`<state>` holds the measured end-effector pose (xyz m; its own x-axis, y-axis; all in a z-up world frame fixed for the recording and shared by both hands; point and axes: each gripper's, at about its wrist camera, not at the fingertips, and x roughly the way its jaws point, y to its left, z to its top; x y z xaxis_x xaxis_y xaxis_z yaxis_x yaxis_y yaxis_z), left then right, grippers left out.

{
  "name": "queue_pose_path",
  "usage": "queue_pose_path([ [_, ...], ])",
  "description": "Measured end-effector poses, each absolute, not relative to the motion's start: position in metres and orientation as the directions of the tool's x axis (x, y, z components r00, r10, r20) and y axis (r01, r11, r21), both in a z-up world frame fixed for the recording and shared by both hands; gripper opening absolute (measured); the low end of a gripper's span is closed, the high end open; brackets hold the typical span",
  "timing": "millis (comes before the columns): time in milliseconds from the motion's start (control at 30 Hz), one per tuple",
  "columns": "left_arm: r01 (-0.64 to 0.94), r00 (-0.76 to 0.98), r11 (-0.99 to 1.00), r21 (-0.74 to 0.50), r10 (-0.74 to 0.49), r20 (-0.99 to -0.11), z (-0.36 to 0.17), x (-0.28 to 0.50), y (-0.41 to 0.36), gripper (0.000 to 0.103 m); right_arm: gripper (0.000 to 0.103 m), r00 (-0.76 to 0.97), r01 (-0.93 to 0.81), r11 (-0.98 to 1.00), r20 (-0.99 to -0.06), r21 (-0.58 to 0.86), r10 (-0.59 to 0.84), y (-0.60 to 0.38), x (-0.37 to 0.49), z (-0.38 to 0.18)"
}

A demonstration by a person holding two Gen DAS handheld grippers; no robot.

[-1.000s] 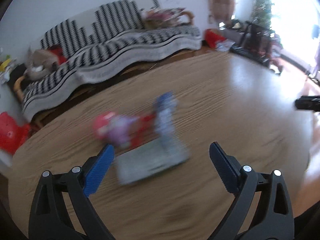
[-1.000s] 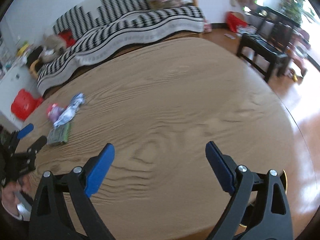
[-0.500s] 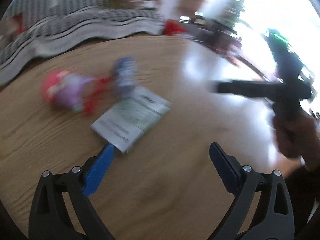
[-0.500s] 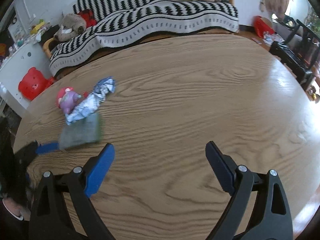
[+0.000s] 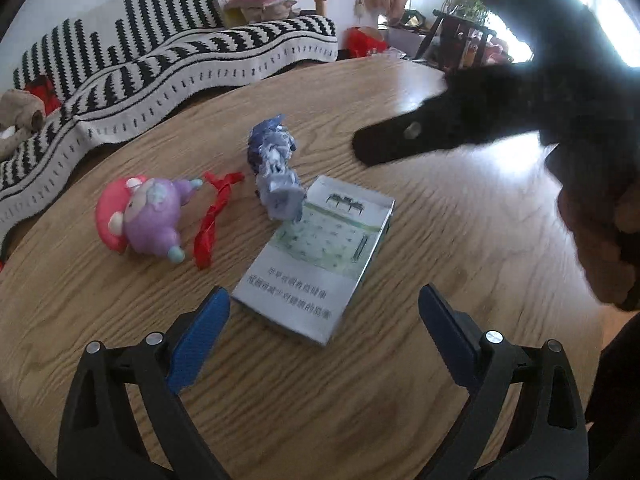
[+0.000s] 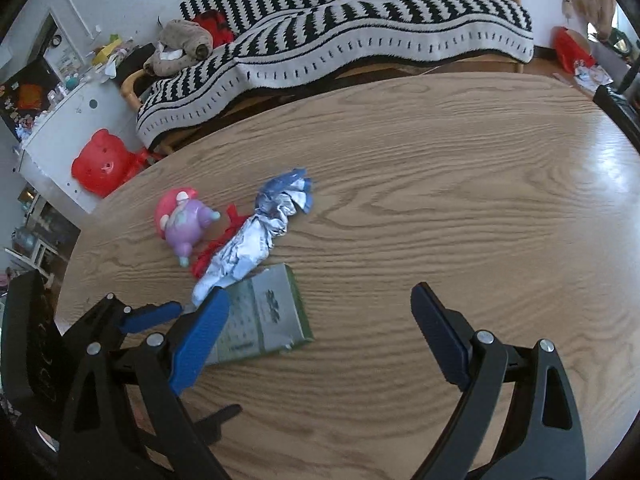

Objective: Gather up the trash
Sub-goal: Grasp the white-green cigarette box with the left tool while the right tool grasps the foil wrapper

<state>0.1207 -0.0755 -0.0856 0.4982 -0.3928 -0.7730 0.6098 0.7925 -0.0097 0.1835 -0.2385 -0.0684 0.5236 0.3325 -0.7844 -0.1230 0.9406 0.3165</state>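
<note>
On the round wooden table (image 5: 440,240) lie a flat grey-green printed box (image 5: 316,256), a crumpled blue-white wrapper (image 5: 276,172), a red ribbon scrap (image 5: 214,216) and a pink-purple toy figure (image 5: 146,214). My left gripper (image 5: 324,332) is open, its jaws just short of the box's near edge. My right gripper (image 6: 320,328) is open, hovering right of the box (image 6: 264,316); the wrapper (image 6: 256,240), the toy (image 6: 182,222) and the left gripper's blue fingertip (image 6: 150,314) show there too. The right gripper appears as a dark shape in the left wrist view (image 5: 460,128).
A striped-covered sofa (image 6: 340,36) stands behind the table. A red bear-shaped stool (image 6: 102,162) and a white cabinet (image 6: 68,120) are at the left. Dark chairs (image 5: 460,40) stand by the bright window at the right.
The left gripper has swung so the box now lies between its jaws' line. The right gripper has moved left toward the trash pile and closer to the left gripper.
</note>
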Motion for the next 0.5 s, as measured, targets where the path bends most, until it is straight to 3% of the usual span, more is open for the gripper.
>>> queue_pose_path([
  [400, 0.663, 0.457, 0.749, 0.022, -0.381, -0.804, -0.095, 0.149, -0.094, 0.091, 0.089, 0.515, -0.105, 0.939, -0.79, 0.327, 0.333, -0.244, 0.196, -0.075],
  [467, 0.672, 0.456, 0.74, 0.023, -0.389, -0.8, -0.093, 0.15, -0.096, 0.083, 0.089, 0.515, -0.096, 0.941, -0.792, 0.325, 0.327, -0.248, 0.195, -0.076],
  [500, 0.676, 0.46, 0.737, 0.026, -0.394, -0.796, -0.092, 0.15, -0.097, 0.073, 0.089, 0.515, -0.093, 0.941, -0.793, 0.326, 0.326, -0.25, 0.194, -0.075],
])
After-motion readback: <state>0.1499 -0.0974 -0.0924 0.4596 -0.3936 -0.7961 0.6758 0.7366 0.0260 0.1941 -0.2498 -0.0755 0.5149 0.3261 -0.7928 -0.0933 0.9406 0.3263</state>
